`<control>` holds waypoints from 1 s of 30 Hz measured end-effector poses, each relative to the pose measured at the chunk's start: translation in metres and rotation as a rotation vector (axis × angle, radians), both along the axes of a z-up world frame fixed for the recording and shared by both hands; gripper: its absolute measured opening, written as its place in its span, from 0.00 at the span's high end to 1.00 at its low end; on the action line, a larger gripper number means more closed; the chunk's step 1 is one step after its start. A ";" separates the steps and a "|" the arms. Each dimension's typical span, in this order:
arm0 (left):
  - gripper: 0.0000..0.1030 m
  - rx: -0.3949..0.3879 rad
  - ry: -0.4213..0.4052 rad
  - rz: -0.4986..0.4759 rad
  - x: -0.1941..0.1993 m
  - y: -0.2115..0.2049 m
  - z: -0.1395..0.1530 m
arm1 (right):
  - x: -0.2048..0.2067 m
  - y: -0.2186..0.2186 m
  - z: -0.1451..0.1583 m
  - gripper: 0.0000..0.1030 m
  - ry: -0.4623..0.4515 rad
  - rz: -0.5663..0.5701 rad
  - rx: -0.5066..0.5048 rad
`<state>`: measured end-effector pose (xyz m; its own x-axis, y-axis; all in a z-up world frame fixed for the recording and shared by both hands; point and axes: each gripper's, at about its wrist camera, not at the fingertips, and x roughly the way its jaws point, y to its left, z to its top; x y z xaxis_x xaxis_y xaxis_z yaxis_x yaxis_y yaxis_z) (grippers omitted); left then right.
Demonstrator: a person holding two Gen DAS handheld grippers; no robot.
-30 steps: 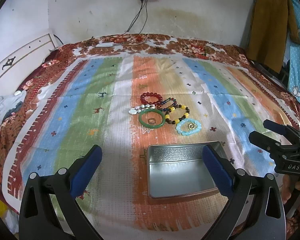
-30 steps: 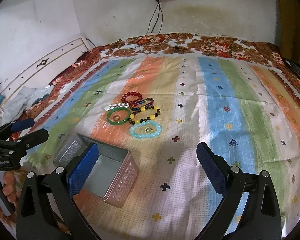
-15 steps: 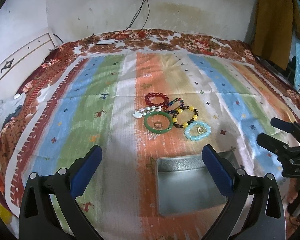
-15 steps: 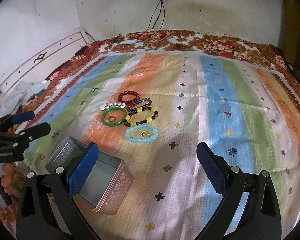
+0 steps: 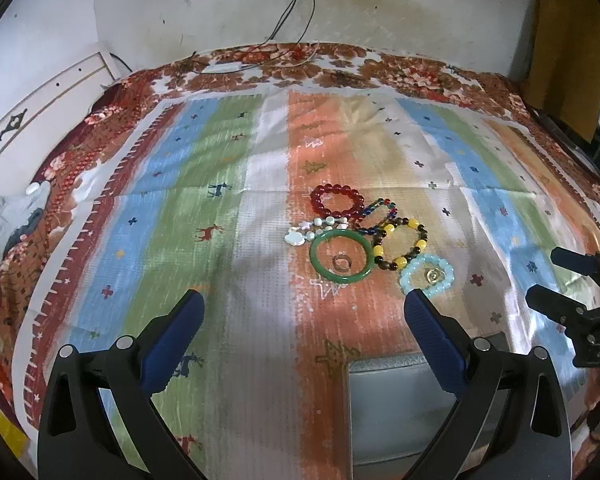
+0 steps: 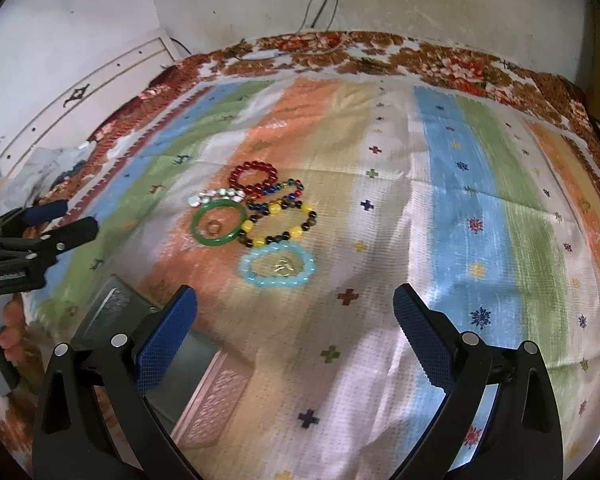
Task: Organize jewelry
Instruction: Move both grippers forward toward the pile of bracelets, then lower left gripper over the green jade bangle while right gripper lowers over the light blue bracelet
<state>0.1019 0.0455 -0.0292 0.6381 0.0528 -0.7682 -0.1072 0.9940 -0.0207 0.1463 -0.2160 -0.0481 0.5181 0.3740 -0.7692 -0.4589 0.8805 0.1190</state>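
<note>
Black plastic left gripper (image 5: 302,312), black right gripper (image 6: 294,306), blue textured jaws (silver screws at the joints)

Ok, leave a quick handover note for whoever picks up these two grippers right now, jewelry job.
Left gripper: open, holding nothing, hovering over the striped cloth.
Right gripper: open, holding nothing.
Metal tin: open, nothing visible inside, nearest you.
Jewelry clustered beyond it on the cloth: red bead bracelet, green bangle with a small ring inside, yellow-and-brown bracelet, light blue bracelet, multicolour bracelet, white piece.
Done: nothing packed. Left: everything.
</note>
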 end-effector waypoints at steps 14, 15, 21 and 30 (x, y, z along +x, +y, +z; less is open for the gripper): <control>0.05 -0.010 0.082 0.020 0.037 0.012 -0.018 | 0.038 0.009 -0.019 0.04 0.105 0.013 -0.064; 0.05 -0.012 0.087 0.020 0.039 0.012 -0.019 | 0.040 0.009 -0.020 0.04 0.109 0.013 -0.064; 0.05 -0.022 0.129 0.020 0.055 0.013 -0.028 | 0.050 0.014 -0.030 0.04 0.149 0.011 -0.091; 0.05 -0.055 0.204 0.025 0.075 0.017 -0.047 | 0.068 0.018 -0.040 0.04 0.198 -0.002 -0.102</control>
<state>0.1770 0.0627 -0.0759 0.4680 0.0217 -0.8835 -0.1397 0.9889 -0.0498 0.2141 -0.1981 -0.0881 0.3536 0.2878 -0.8900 -0.4337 0.8935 0.1167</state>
